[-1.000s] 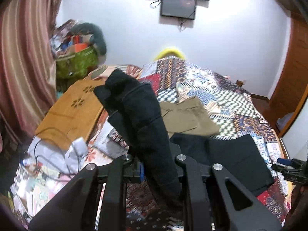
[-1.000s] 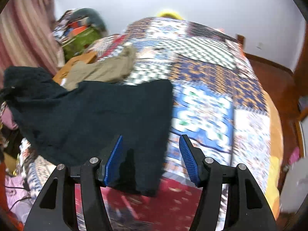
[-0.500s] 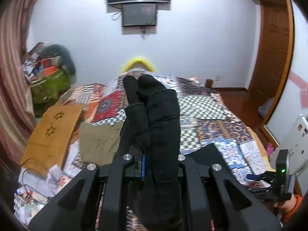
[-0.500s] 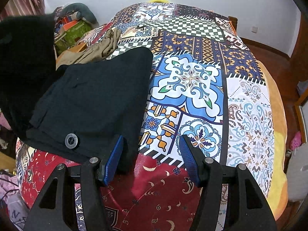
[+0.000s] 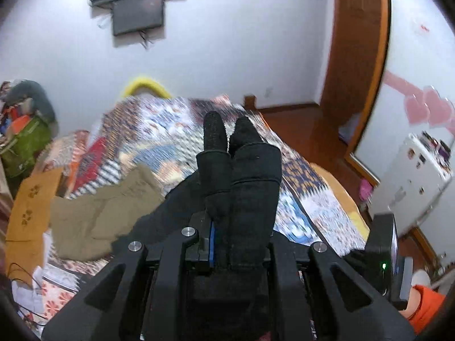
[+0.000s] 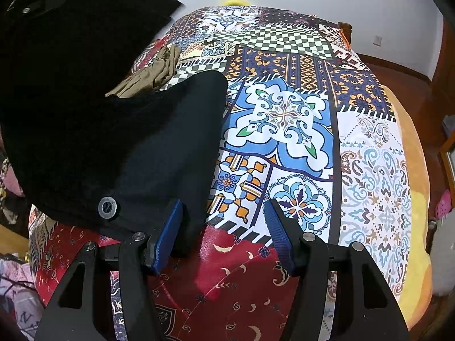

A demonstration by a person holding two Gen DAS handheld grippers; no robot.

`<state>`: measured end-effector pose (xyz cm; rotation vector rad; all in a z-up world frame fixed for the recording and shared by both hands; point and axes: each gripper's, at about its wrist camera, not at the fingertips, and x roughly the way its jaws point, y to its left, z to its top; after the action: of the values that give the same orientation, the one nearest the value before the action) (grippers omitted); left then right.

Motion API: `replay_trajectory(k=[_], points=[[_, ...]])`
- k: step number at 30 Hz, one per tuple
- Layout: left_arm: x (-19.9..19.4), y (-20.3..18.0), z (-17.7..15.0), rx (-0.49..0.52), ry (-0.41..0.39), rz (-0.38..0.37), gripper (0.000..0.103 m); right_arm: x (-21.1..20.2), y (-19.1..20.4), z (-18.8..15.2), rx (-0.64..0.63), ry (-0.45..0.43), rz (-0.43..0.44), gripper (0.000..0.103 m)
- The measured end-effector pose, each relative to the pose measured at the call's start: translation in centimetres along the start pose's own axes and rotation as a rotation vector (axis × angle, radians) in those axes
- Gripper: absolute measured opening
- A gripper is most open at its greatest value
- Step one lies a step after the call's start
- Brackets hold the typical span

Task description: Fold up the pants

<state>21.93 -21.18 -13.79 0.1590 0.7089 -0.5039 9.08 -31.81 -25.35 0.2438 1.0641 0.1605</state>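
The black pants lie on the patchwork bedspread, waistband button near the front edge. One part of them is lifted and fills the upper left of the right wrist view. My left gripper is shut on that lifted black fabric, which stands bunched up over the jaws. My right gripper is open, low over the bed's front. Its left pad lies at the pants' right edge and its right pad hangs over bare bedspread.
Crumpled khaki pants lie left of the black ones. A wooden board and a green bag stand beside the bed on the left. A white appliance and a wooden door frame are on the right.
My left gripper swung to the right with the black fabric in it, so the view turned from the bed's left side toward the door. The lifted fabric rose across the right wrist view.
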Motion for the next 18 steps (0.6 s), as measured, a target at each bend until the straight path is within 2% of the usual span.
replay_trajectory(k=[8,14,18], points=[[4.1,-3.4,-4.6,0.057,0.167,-0.067,0.013,-0.7,0.1,-0.2,0.004,-0.006,0.005,0.056],[5.6,-3.6,-7.0,0.017,0.244,-0.091,0.013,-1.5,-0.1,-0.7,0.009,-0.011,0.005,0.056],[6.1,-4.1,-7.9,0.037,0.308,-0.072,0.021,-2.0,-0.1,-1.1,0.005,-0.009,0.000,0.056]])
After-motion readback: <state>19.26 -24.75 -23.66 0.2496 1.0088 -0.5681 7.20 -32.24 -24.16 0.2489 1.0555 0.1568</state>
